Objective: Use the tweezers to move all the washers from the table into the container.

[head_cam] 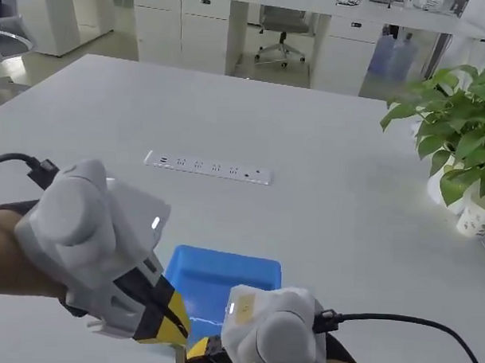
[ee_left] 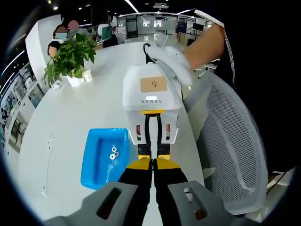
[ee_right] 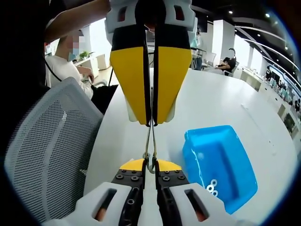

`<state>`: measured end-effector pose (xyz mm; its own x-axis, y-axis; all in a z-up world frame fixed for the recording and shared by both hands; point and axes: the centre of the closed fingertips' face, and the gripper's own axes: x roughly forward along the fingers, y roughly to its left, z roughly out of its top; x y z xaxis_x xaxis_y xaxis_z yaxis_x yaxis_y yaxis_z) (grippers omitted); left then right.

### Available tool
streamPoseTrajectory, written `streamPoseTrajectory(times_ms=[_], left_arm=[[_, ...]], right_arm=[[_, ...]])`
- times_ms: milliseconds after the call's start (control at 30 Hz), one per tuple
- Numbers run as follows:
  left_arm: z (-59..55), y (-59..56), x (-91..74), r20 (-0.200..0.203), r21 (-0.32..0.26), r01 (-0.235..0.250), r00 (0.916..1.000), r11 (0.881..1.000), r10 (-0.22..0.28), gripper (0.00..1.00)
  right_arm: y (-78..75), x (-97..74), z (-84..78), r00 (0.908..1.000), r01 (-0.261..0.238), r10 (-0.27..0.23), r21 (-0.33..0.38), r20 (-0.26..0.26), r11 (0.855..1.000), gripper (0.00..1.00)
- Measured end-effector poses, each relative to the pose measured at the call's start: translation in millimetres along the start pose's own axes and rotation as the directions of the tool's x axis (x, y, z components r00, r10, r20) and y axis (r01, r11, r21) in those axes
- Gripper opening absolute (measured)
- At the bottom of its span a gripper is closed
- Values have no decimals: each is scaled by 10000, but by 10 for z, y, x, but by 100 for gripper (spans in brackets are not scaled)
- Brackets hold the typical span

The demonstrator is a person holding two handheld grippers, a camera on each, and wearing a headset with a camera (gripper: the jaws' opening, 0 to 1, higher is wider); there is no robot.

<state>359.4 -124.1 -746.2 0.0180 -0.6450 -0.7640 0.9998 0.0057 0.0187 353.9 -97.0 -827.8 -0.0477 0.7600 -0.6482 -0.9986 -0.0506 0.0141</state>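
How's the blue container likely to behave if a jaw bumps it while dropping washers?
The blue container looks shallow and wide, so it probably won't tip. It sits loose on the smooth white table and holds only a few washers, so it's likely light and may slide if nudged.

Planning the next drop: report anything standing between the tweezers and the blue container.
Nothing visible does. The tweezers, held by both the left gripper and the right gripper, sit beside the blue container, with just bare table between them. Washers already lie inside it.
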Motion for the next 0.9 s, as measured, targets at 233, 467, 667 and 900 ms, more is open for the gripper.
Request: streamPoseTrajectory(times_ms=[233,467,667,900], left_arm=[[104,78,-63,94,158,-41,9999,9999,40,4],[195,183,-120,100,281,-143,9999,9995,140,4],[258,282,-171,134,438,-233,9997,9988,227,4],[333,424,-206,322,539,-435,9986,9976,418,4]], right_arm=[[-104,-88,72,9998,204,-204,-185,4,9996,9],[-224,-171,137,9993,361,-359,-287,72,9989,9],[-332,-244,188,9987,509,-506,-448,86,9977,9],[-484,-324,224,9969,775,-769,-524,135,9956,9]])
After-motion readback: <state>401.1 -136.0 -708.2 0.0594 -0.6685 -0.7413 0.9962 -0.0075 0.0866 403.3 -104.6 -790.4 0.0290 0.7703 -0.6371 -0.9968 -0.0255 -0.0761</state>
